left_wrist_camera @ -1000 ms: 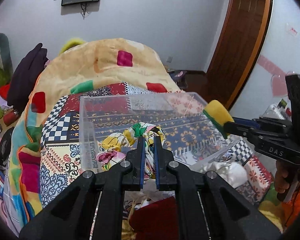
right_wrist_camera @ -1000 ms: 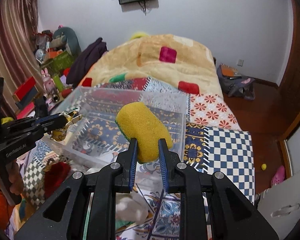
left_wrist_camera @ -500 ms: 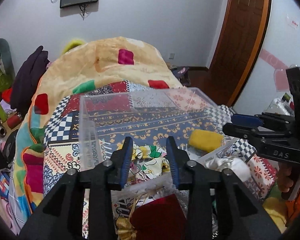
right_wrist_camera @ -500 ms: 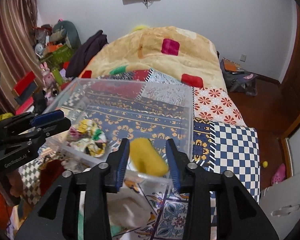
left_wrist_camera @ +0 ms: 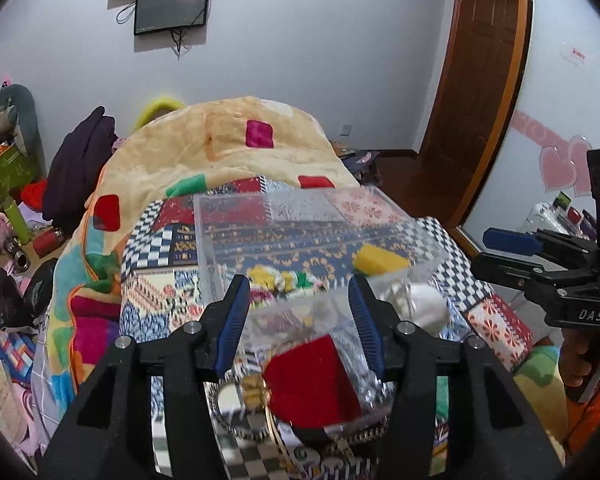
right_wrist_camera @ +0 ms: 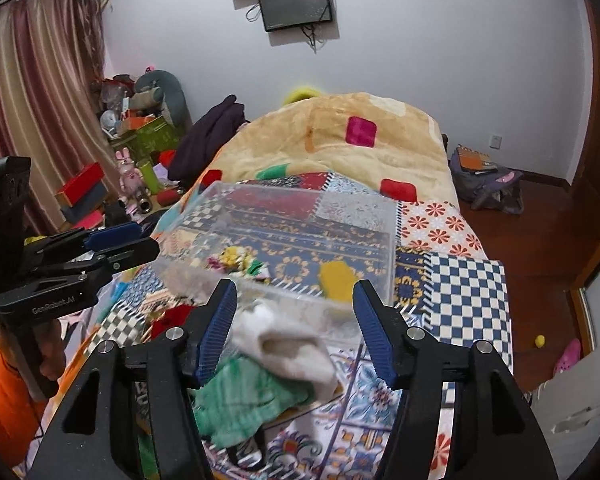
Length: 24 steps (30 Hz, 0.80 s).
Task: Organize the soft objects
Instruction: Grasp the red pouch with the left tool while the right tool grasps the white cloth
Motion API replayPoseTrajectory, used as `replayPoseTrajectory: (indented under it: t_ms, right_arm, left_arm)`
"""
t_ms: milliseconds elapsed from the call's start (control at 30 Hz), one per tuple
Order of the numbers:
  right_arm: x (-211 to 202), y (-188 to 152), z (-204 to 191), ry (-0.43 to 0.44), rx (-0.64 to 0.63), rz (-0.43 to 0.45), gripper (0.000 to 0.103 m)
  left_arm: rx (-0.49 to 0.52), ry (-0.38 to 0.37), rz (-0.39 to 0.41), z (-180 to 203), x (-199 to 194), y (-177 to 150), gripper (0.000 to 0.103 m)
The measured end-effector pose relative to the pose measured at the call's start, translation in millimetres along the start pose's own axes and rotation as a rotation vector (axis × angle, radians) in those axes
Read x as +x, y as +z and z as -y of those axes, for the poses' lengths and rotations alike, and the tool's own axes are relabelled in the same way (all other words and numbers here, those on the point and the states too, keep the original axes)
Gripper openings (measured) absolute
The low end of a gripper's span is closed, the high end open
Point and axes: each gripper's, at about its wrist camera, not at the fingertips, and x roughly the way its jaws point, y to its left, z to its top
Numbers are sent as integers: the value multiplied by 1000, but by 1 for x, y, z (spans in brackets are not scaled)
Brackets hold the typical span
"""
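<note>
Now both grippers empty, fingers spread wide: left gripper [left_wrist_camera: 298, 316], right gripper [right_wrist_camera: 294, 322]. Yellow sponge block [right_wrist_camera: 337, 280] and floral fabric bundle [right_wrist_camera: 236, 260] lie inside clear plastic bin [right_wrist_camera: 388, 236] on patterned bed quilt [right_wrist_camera: 466, 292]. White cloth [right_wrist_camera: 284, 346] outside, near bin.

A lived-in home bedroom: a bed [right_wrist_camera: 452, 232] under patchwork quilts, a wall-mounted screen [right_wrist_camera: 296, 3], striped curtains [right_wrist_camera: 24, 120], a wooden door [left_wrist_camera: 480, 92], toys and boxes [right_wrist_camera: 140, 136] heaped alongside

We note a clear glossy plastic bin [right_wrist_camera: 384, 240], a porous yellow sponge [right_wrist_camera: 336, 278], matt patterned cloth bedding [right_wrist_camera: 464, 284], and at two o'clock a polished wooden door [left_wrist_camera: 480, 92].
</note>
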Motion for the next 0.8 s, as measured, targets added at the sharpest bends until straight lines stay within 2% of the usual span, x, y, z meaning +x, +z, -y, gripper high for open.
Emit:
replayPoseTrajectory:
  t_ms: [100, 467, 500, 567, 633, 733, 800]
  right_arm:
    - [3, -9, -5, -5, -3, -6, 68]
    - [38, -33, -2, 11, 42, -101, 68]
    - [43, -34, -1, 10, 43, -111, 68]
    - [48, -38, -2, 6, 46, -124, 68]
    - [54, -40, -2, 8, 47, -137, 68]
    - [56, -43, -2, 27, 48, -145, 50]
    - [55, -43, -3, 29, 42, -149, 32]
  left_arm:
    - [9, -9, -32, 4, 0, -13, 51]
    - [-18, -73, -136, 12, 33, -50, 50]
    - [-22, -77, -142, 11, 36, -52, 49]
    - [-29, -87, -159, 10, 42, -56, 37]
    - [-40, -100, -168, 8, 47, -59, 32]
    - [-59, -119, -165, 5, 48, -61, 24]
    - [-64, -129, -162, 4, 46, -62, 20]
